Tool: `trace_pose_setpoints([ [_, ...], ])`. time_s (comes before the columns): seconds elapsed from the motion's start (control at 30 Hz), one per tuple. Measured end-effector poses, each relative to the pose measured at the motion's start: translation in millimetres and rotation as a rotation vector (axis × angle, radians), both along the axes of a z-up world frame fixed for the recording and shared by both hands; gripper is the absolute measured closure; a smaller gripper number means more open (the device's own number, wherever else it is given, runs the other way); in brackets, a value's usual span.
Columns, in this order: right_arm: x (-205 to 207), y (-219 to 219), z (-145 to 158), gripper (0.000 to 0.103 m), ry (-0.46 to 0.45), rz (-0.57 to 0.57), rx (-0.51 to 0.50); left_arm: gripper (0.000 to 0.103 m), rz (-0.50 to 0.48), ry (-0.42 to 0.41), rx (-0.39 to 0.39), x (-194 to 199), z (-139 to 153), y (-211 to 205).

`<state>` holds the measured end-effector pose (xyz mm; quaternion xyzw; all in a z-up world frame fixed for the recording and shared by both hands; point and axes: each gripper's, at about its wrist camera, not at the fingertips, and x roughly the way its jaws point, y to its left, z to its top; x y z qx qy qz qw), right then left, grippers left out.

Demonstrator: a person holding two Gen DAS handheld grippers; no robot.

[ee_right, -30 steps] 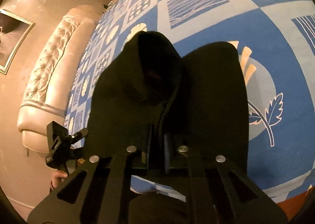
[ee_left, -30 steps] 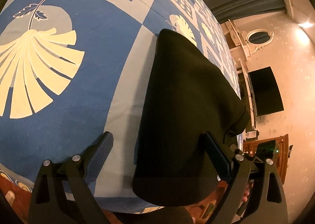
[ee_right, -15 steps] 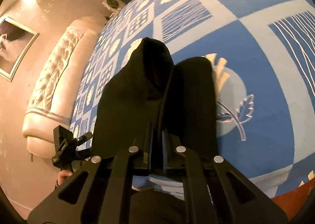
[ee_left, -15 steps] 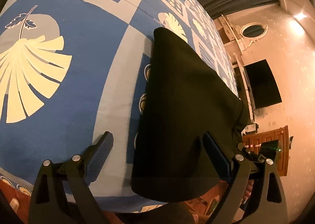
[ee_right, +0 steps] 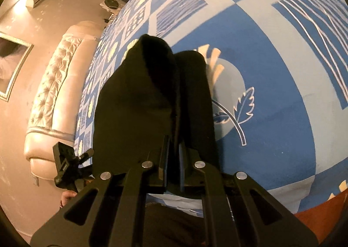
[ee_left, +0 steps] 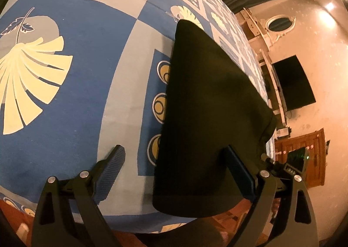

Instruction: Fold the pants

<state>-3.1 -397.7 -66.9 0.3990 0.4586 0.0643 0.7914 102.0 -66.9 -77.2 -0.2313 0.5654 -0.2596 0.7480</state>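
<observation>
The black pants lie on a blue patterned bedspread, stretching away from me, with the near end at the bed's edge. My left gripper is open, its fingers wide apart, one on the bedspread and one by the cloth's right side. In the right wrist view the pants are bunched and raised, and my right gripper is shut on a fold of them. The left gripper shows at the lower left of that view.
A padded cream headboard runs along the bed's left side in the right wrist view. A dark TV screen, a wooden cabinet and a white shelf stand by the wall beyond the bed. Orange floor shows below the bed edge.
The right gripper has pulled the held fold back and up, so the pants cover less bedspread. The left gripper has shifted a little, exposing more circle pattern beside the cloth; it stays open.
</observation>
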Motion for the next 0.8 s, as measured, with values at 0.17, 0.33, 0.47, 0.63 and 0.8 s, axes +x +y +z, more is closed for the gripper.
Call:
trace_pose_setpoints([
  [0.17, -2, -7, -6, 0.093, 0.004, -0.027, 0.074, 0.012, -0.034, -0.032, 0.034, -1, 0, -4],
  [0.33, 1, -7, 32, 0.074, -0.064, -0.056, -0.005, 0.012, -0.035, -0.036, 0.043, -1, -1, -6],
  [0.47, 23, 0, 58, 0.065, -0.169, -0.037, 0.025, 0.012, -0.034, -0.038, 0.044, -1, -1, -6],
  [0.63, 71, 10, 56, 0.065, -0.214, -0.012, 0.048, 0.012, -0.036, -0.04, 0.042, -2, -2, -6],
  [0.8, 87, -11, 21, 0.065, -0.159, -0.112, 0.097, 0.012, -0.039, -0.036, 0.038, 0, -2, -5],
])
